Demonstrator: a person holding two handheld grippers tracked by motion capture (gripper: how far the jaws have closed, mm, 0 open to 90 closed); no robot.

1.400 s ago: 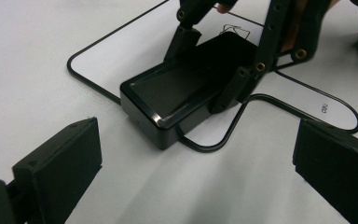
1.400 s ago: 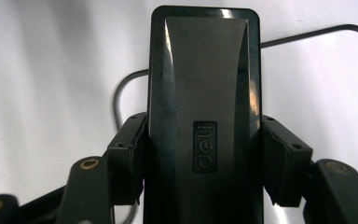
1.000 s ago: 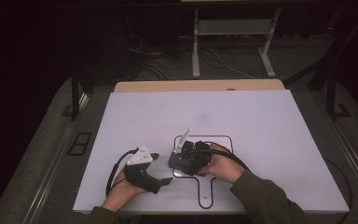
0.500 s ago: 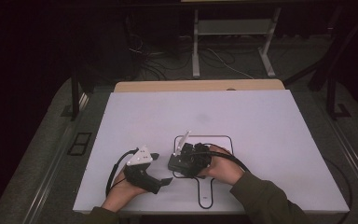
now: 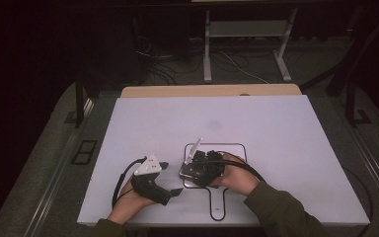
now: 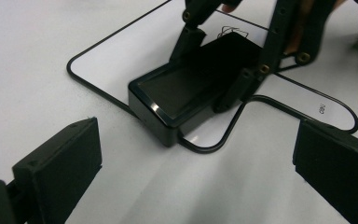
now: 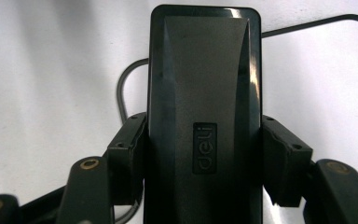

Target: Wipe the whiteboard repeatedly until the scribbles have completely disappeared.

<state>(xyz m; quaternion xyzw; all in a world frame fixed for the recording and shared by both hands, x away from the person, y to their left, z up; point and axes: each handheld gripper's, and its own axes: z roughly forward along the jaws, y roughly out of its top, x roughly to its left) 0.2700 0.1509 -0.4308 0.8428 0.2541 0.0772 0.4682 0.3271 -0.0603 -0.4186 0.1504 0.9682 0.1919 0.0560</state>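
The left gripper (image 5: 175, 190) rests low on the white table (image 5: 276, 128) near the front edge, its jaws spread wide with nothing between them; in the left gripper view the two black pads (image 6: 58, 165) stand far apart at the bottom corners, and bare table lies in the gap. Just to its right, the black box (image 5: 191, 170) lies flat on the table inside the black outline (image 5: 237, 146) drawn on the surface, a rounded rectangle with a narrow stem that runs toward the front edge. The box is an oblong case with a glossy rim and a matt top that bears an embossed "deli" mark (image 7: 204, 148). In the right gripper view its long axis runs straight away from the camera, in line with the jaws, so that the far short end points away from the hand. In the left gripper view one corner of the box overhangs the outline toward the left gripper. The right gripper (image 5: 192, 172) comes in from the right, held in the person's hand (image 5: 237, 175), and its jaws are clamped on the two long sides of the box, one pad pressed flat on each side near the middle of its length.
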